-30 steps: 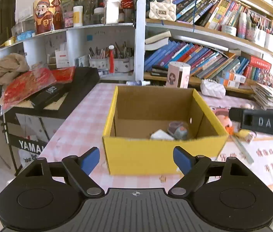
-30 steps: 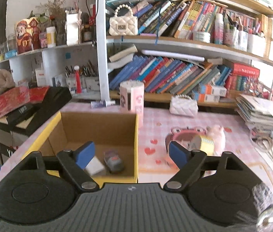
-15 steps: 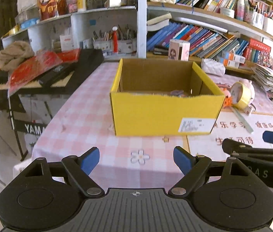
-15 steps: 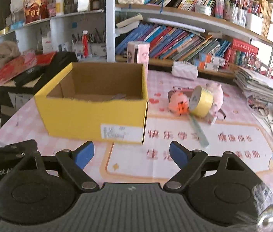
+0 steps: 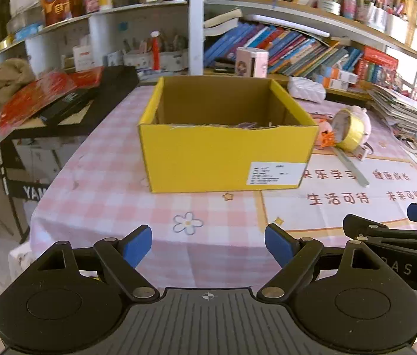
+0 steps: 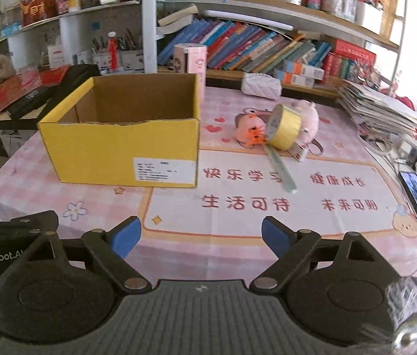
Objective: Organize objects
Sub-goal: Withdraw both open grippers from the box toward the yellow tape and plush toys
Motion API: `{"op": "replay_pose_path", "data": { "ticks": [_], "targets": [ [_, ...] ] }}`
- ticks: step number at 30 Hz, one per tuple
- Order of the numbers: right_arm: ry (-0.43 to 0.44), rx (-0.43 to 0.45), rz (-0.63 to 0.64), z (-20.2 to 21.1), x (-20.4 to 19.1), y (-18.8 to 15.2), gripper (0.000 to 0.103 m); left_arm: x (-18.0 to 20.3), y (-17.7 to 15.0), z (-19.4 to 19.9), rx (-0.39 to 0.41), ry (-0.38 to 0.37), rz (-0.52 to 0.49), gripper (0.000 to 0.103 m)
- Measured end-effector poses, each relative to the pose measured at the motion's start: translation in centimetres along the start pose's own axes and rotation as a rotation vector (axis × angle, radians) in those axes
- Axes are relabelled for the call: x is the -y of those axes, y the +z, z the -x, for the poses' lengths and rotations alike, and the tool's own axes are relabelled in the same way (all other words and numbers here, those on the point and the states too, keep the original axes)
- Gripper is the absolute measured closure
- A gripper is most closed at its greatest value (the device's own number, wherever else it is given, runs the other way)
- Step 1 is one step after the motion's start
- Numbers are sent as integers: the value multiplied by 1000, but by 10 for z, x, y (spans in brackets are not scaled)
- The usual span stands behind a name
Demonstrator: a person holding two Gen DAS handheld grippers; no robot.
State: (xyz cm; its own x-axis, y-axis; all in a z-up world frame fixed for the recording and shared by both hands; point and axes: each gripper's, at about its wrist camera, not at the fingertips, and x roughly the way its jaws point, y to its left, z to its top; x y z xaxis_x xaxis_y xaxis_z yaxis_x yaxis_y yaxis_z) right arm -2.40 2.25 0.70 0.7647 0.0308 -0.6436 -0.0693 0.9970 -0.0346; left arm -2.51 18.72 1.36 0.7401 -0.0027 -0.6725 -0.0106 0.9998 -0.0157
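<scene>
A pink checked table (image 6: 45, 162) carries a yellow box (image 5: 226, 153), open on top, on its left half, with a white label on the near wall. Right of the box, well apart, a tape roll (image 6: 285, 125) leans against a pink plush (image 6: 307, 117), and a ruler (image 6: 280, 167) lies in front. The left gripper (image 5: 208, 245) hangs spread and empty over the near edge; the right gripper (image 6: 201, 236), beside it, has just been opening, nothing between its jaws.

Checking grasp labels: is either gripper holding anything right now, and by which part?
Nothing held. Left gripper and right gripper both stand open and empty over the table's near edge; the right's jaws have just been opening, nothing between them.
</scene>
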Motion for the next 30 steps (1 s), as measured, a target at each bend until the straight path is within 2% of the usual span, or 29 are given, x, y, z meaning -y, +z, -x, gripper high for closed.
{"op": "replay_pose_path", "data": {
  "ticks": [15,30],
  "targets": [
    [-93,-38,-54,-11,36,-3,14,41,9,-25,-22,-78,-73,17],
    [-158,-103,-112,-50,108,7,14,113,31,-72,-76,-138,-135,16]
  ]
}}
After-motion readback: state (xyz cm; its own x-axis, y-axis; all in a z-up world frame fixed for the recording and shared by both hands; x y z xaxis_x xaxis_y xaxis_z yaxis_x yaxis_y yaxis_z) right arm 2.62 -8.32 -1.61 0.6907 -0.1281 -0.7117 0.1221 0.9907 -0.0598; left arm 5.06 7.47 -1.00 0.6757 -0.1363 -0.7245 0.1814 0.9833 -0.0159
